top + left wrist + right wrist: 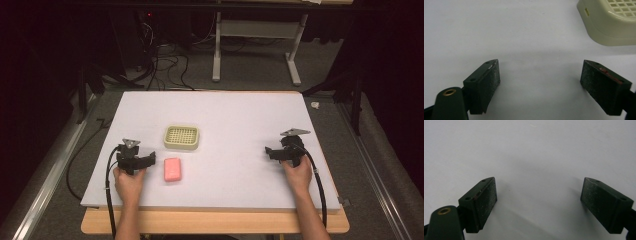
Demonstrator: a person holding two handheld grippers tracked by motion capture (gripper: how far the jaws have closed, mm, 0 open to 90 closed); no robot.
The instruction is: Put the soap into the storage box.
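Both grippers rest near the table's (225, 197) front edge, the left gripper (142, 161) and right gripper (272, 152) with jaws wide apart, holding nothing. The soap (173, 169) lies just right of the left gripper. It looks light, firm and slick; grip its long sides. Just beyond sits the dish (181, 137).

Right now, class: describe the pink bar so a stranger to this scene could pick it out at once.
Start at the white table top and go to its near-left part, beside the left gripper. There the pink soap bar lies flat, just in front of the cream slotted soap dish. It is the one pink, solid, rounded block.
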